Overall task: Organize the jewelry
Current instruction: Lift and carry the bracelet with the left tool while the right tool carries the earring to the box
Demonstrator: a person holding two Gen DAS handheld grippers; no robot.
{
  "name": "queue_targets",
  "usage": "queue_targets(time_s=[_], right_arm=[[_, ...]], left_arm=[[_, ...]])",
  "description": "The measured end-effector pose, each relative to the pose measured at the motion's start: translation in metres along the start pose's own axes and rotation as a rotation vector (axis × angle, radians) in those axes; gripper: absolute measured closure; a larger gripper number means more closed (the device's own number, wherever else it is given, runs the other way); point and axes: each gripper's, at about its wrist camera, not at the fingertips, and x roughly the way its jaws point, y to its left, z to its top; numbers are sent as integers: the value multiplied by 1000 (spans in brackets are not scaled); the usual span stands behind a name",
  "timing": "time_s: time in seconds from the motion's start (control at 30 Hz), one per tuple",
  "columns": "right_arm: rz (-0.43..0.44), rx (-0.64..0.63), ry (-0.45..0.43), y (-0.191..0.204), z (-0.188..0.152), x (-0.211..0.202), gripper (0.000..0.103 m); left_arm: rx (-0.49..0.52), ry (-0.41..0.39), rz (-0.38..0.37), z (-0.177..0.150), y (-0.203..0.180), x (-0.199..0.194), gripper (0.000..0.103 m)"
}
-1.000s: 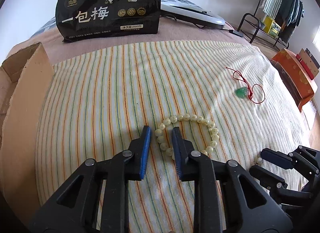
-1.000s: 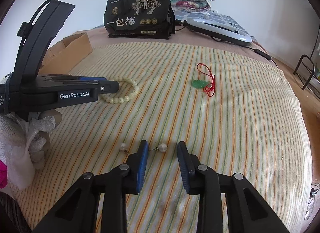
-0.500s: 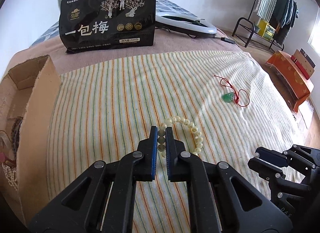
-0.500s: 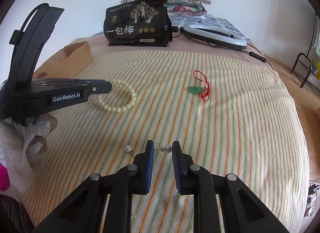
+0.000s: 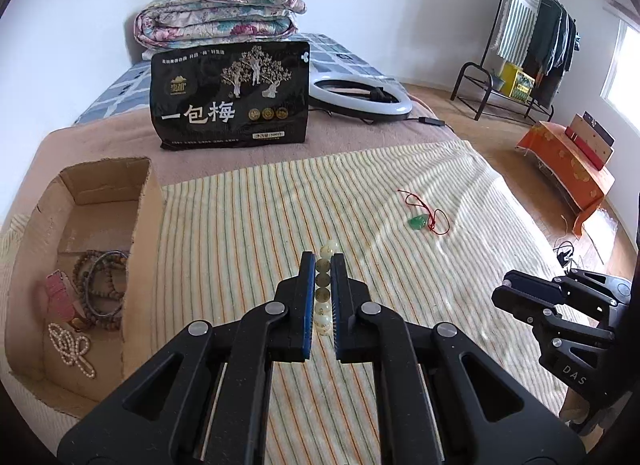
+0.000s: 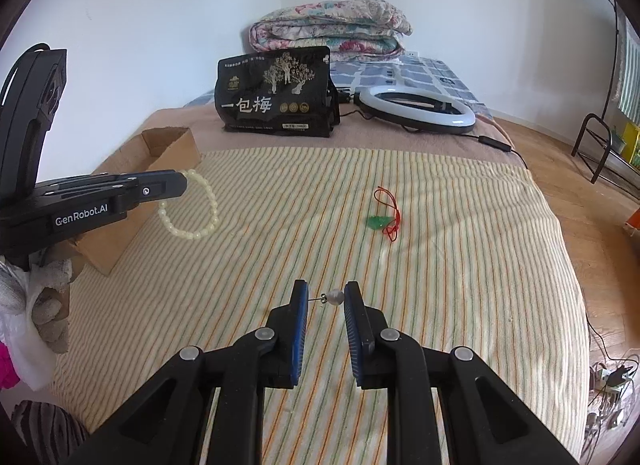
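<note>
On the striped bedspread [image 5: 248, 225], the cardboard box [image 5: 138, 249] lies left of your left gripper [image 5: 322, 285], which is clamped on the bead bracelet [image 6: 192, 205]; your right gripper [image 6: 325, 299], farther off, pinches the pearl earring [image 6: 335, 297] across its post

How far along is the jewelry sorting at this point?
Partly done. The cardboard box already holds dark bead bracelets, a pink strap and a pearl string. In hand: the left claw grips the pale bead bracelet, the right claw a pearl earring. Left: the green pendant on the striped cloth.
</note>
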Motion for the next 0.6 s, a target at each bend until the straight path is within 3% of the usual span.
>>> queue_targets(time_s=[0.6], right_arm=[[62,-71,-109,69,47,-45,86]], left_arm=[[-43,-124,36,5,57,-98,98]])
